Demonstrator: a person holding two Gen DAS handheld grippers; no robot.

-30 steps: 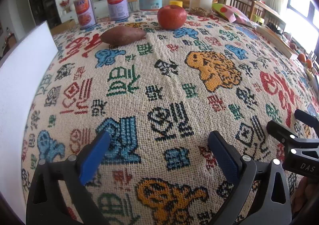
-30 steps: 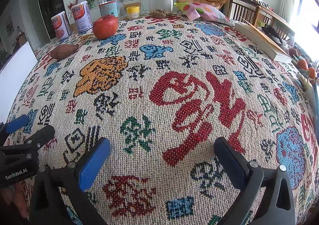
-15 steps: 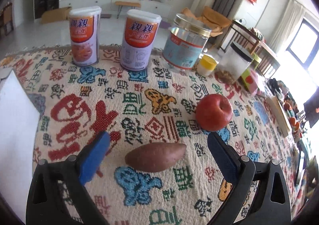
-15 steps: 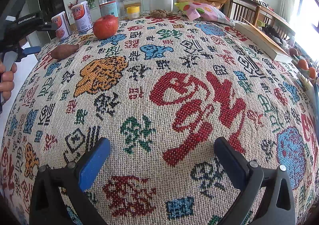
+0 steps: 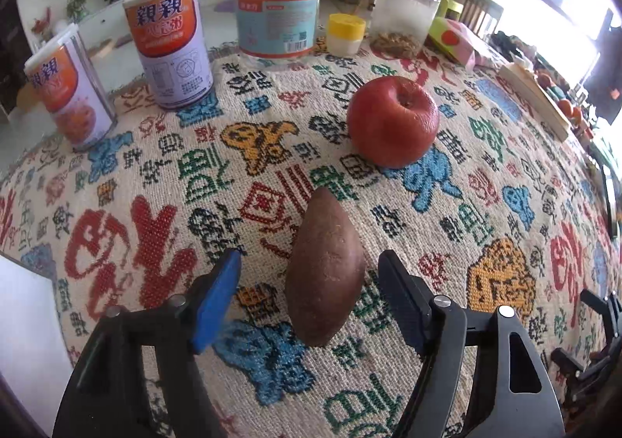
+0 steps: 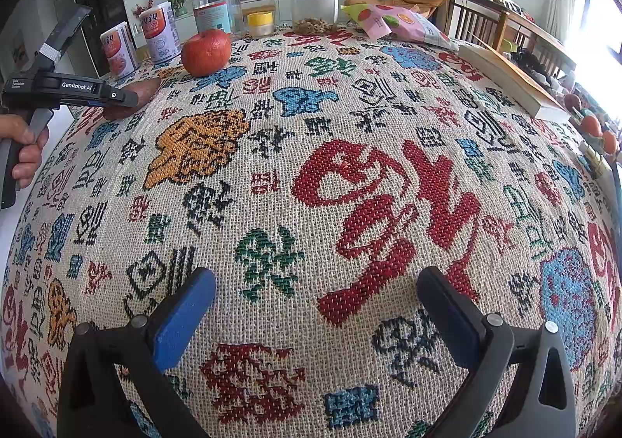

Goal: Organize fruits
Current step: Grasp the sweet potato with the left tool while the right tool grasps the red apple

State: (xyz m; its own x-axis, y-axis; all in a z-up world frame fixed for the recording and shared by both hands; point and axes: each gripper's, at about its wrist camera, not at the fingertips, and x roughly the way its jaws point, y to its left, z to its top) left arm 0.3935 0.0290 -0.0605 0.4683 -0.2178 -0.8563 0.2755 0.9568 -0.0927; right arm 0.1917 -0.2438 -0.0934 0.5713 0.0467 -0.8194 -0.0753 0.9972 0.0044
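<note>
A living room with a dark television on the far wall and bright windows to one side. The tabletop (image 5: 486, 205) is covered by a woven cloth patterned with red, blue, green and orange characters. Along its far edge stand containers: a clear jar with a gold lid (image 5: 278, 6), two orange-and-lilac tins (image 5: 167, 49), a small yellow-lidded pot (image 5: 346, 34), pushed back, apparently to leave the middle free for sorting.

A red apple (image 5: 392, 121) sits upright near the jars. Just in front of it lies a brown sweet potato (image 5: 324, 274), lengthwise toward the viewer.

The left gripper (image 5: 311, 302) is lowered over the sweet potato, jaws released and straddling it, one pad on each side, neither touching; it looks lined up across the narrow width for a firm pinch.

The right gripper (image 6: 317, 309) hovers over bare cloth, well apart from the produce, jaws released and holding nothing, seemingly waiting its turn.
</note>
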